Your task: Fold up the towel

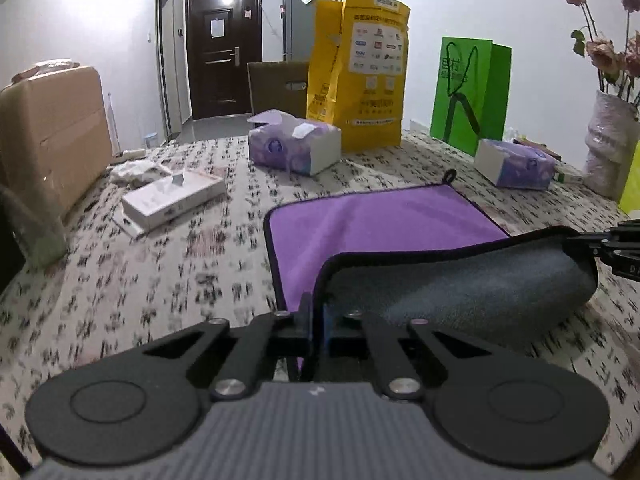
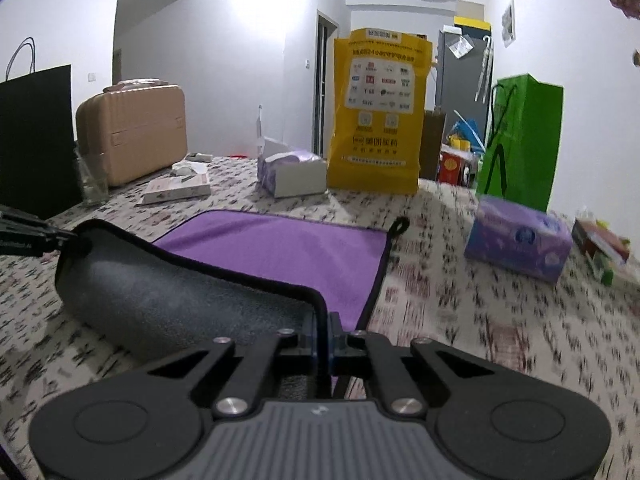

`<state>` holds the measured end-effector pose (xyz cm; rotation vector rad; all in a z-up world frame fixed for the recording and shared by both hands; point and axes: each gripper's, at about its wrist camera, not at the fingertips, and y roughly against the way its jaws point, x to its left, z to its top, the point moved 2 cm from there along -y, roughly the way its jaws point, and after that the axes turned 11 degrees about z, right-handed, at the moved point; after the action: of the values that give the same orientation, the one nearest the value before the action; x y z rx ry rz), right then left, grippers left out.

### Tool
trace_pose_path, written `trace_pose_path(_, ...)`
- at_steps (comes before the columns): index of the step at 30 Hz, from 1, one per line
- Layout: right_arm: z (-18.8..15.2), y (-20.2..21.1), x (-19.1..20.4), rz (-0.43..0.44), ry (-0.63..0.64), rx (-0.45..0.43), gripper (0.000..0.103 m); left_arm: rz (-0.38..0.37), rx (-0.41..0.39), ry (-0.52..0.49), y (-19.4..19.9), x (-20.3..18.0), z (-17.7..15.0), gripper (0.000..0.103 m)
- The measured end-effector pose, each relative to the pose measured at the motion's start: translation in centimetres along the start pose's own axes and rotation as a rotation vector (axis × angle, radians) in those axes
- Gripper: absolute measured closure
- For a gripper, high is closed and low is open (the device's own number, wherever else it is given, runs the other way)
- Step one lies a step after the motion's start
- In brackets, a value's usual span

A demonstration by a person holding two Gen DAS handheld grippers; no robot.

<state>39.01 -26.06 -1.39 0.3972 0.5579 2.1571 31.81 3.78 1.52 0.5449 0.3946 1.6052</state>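
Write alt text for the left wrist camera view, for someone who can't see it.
The left tongs are shut on a near corner of a purple towel, lifting its grey underside over a patterned table; the right tongs pinch the other near corner. Behind stand tissue boxes, a yellow bag and a green bag.

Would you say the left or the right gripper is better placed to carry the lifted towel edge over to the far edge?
Neither clearly: left gripper and right gripper each pinch a near corner of the towel, so both should likely move together.
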Motion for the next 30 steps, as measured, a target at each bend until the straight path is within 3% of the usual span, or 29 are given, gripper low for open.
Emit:
trace_pose_path(8,3.3,-4.5,-2.8,0.008,-0.004,0.011,0.099,-0.023,0.001,-0.011,-4.3,0.6,3.9,0.098)
trace_pose_path(13,4.9,-7.7,-5.2,0.016,-0.040,0.022,0.099,-0.049,0.047,0.032,-8.5,1.5,5.9,0.098)
trace_pose_path(30,7.8,-17.4,-10.2,0.011,-0.069,0.084,0.099,-0.050,0.134,0.049,-18.3,2.5,8.6,0.098)
